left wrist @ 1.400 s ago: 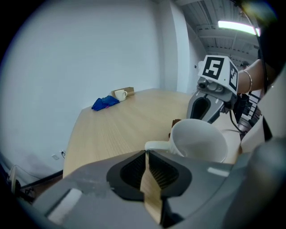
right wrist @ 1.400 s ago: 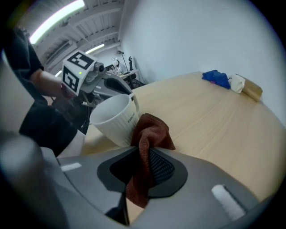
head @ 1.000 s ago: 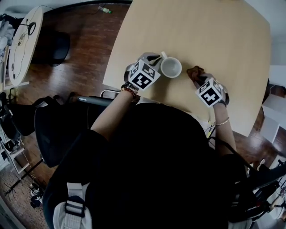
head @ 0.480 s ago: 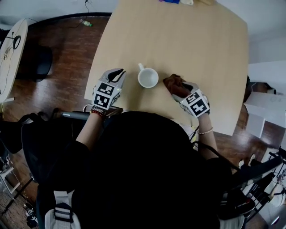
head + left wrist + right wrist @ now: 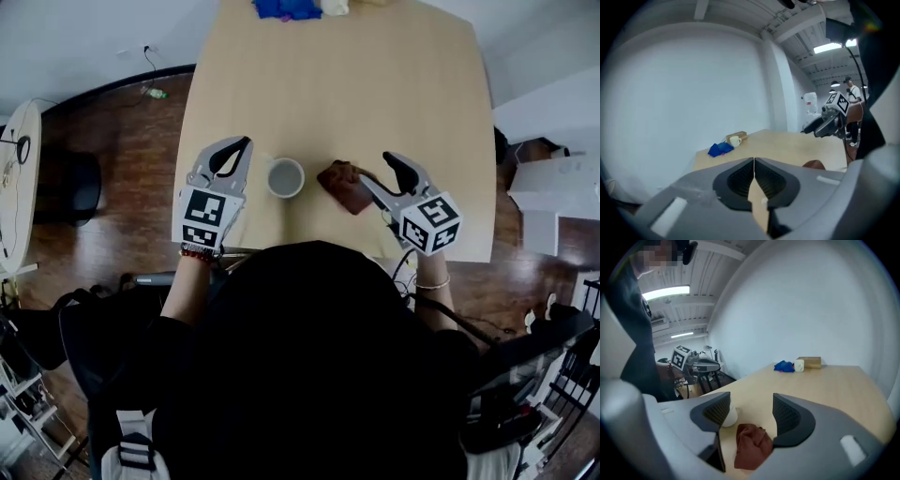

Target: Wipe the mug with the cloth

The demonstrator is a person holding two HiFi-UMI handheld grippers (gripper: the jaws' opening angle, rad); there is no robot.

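The white mug stands upright on the pale wooden surface, near the edge closest to the person, its mouth facing up. Just to its right lies the brown cloth, bunched into a crumpled heap, close to the mug but not touching it.

The left hand-held gripper is held to the left of the mug, apart from it. Its jaws are pressed together with nothing between them, and its own view looks along the surface toward the far wall.

The right hand-held gripper is held at the cloth's right side. Its jaws have just been opening and now stand widely spread. In the right gripper view the cloth shows low in the gap between them, lying on the surface with neither pad pressing on it. The mug peeks out behind the jaw on that view's left.

At the far end of the surface, well apart from the mug and cloth, a blue rag, a small cream cup and a cardboard box sit together in a row. Dark wooden floor surrounds the surface.
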